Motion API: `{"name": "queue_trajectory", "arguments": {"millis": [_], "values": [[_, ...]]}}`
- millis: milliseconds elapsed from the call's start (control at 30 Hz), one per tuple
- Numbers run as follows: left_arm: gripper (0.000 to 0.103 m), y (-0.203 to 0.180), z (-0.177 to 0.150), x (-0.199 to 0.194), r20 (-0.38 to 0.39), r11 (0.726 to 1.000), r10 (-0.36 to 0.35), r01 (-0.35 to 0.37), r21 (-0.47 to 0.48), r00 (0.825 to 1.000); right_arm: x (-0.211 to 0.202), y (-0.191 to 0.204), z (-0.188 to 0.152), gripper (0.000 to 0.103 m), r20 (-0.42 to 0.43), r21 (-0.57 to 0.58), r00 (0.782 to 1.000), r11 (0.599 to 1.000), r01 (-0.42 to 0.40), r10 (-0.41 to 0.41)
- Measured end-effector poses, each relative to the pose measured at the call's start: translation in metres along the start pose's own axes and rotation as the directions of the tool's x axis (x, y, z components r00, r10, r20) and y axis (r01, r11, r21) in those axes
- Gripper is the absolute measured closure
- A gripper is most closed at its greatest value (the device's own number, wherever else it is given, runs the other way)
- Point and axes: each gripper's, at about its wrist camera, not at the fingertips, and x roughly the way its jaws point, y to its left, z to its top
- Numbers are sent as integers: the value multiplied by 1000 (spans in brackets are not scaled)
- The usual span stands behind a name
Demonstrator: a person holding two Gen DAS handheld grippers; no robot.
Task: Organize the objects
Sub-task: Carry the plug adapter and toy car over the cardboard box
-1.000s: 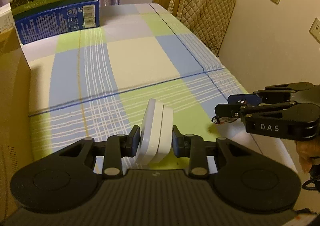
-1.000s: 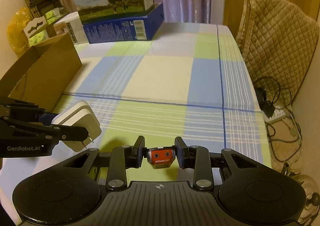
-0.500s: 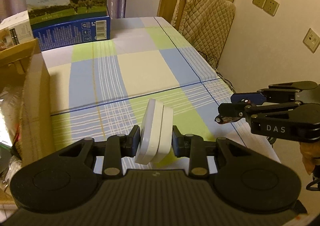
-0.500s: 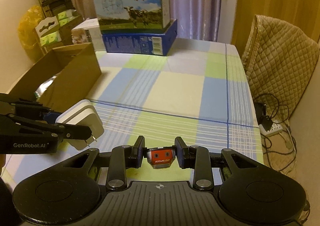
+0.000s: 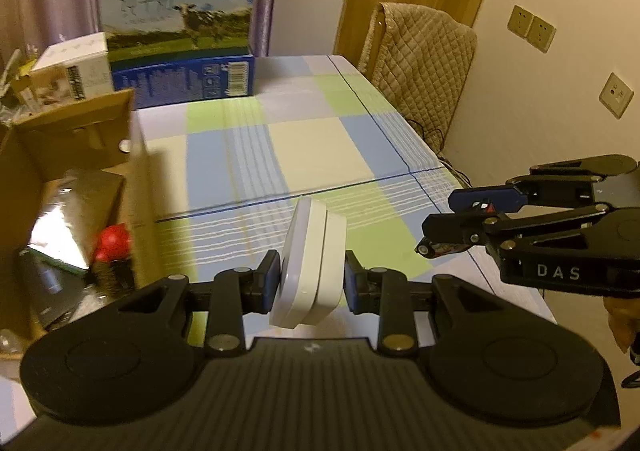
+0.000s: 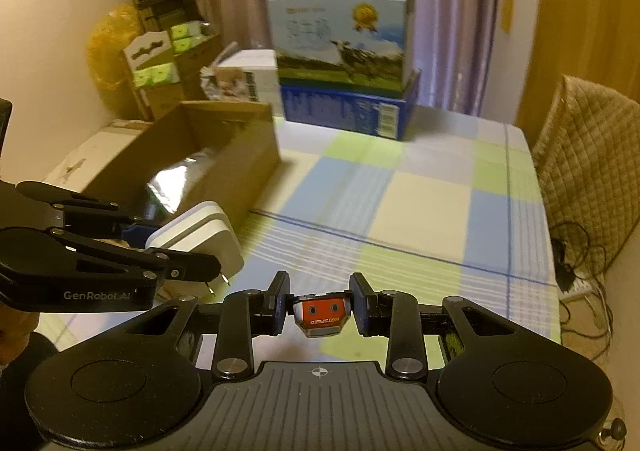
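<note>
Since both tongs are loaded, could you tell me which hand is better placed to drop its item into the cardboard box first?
Probably the left: its tongs grip the white charger beside the cardboard box, which lies on its side; the right tongs sit farther away.

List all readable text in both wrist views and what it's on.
"DAS": side of the right gripper.
"GenRobot.AI": side of the left gripper.
"HOTSPEED": upside down on the small orange toy car in the right gripper.
Milk carton: large characters, medal print blurred.
Blue box: barcode, fine print unreadable.
</note>
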Motion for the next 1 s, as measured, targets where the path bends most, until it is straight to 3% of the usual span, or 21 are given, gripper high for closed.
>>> {"name": "queue_trajectory", "arguments": {"millis": [333,667,1000], "values": [[76,41,-13,-63,38,998,63,-62,-31,997,-4,65,12,74,11,-87,997,993,-81,82],[76,107,-22,-120,40,986,139,-135,-97,989,15,123,31,73,-3,-161,985,973,-168,170],[76,160,-22,-142,17,973,189,-185,-139,982,40,161,62,74,-10,-186,972,955,-231,234]]}}
